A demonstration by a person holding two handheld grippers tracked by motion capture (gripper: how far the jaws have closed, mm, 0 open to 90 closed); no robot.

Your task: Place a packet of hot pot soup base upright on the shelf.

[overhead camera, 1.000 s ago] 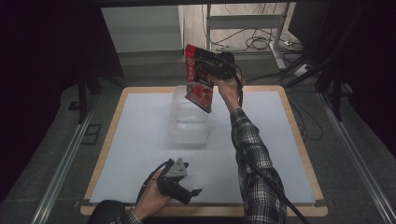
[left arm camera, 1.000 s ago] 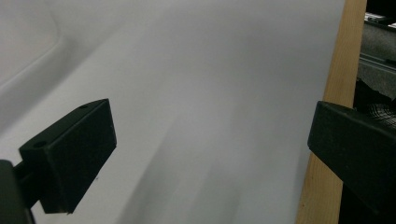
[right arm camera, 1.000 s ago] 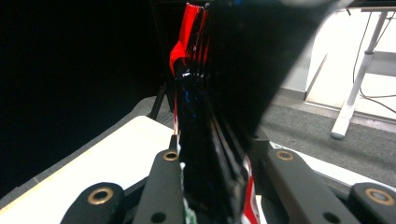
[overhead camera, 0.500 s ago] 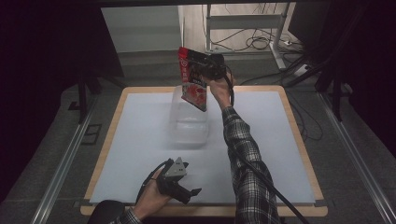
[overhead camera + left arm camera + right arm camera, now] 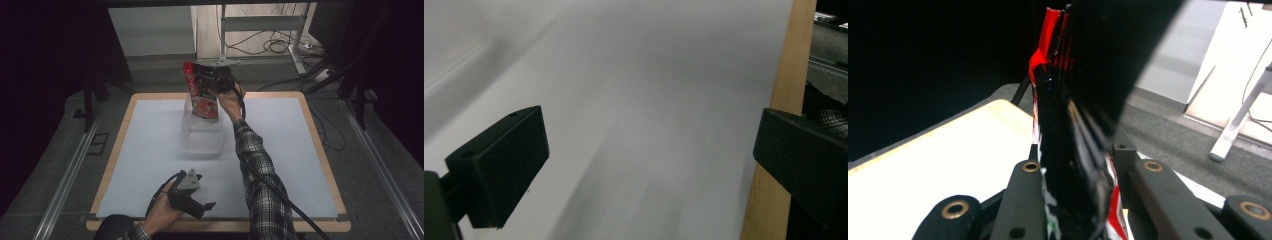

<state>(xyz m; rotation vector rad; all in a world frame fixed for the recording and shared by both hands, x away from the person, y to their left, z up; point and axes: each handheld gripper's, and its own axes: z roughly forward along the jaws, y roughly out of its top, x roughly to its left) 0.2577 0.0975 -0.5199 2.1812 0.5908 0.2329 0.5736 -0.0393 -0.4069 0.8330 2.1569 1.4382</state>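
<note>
A red and black snack bag [image 5: 201, 96] hangs upright over the far end of a clear plastic container [image 5: 202, 136] at the table's far middle. My right gripper [image 5: 214, 80] is shut on the bag's upper part. In the right gripper view the bag [image 5: 1063, 125] stands edge-on, clamped between the jaws. The bag's lower edge overlaps the container's rim; whether it touches I cannot tell. Near the front edge, my left gripper [image 5: 196, 202] rests low over the white table top [image 5: 145, 150]. Its jaws stand wide apart with nothing between them, and the left gripper [image 5: 649, 165] looks across bare white surface.
The table's wooden rim [image 5: 776, 115] runs close beside the left gripper. A cable [image 5: 290, 202] trails from the right gripper along the plaid sleeve to the front edge. Beyond the table stand a white cabinet [image 5: 150, 30] and a desk frame with floor cables [image 5: 275, 45].
My right gripper has carried the snack bag a little to the left and down, closer over the clear container. The left gripper has stayed put.
</note>
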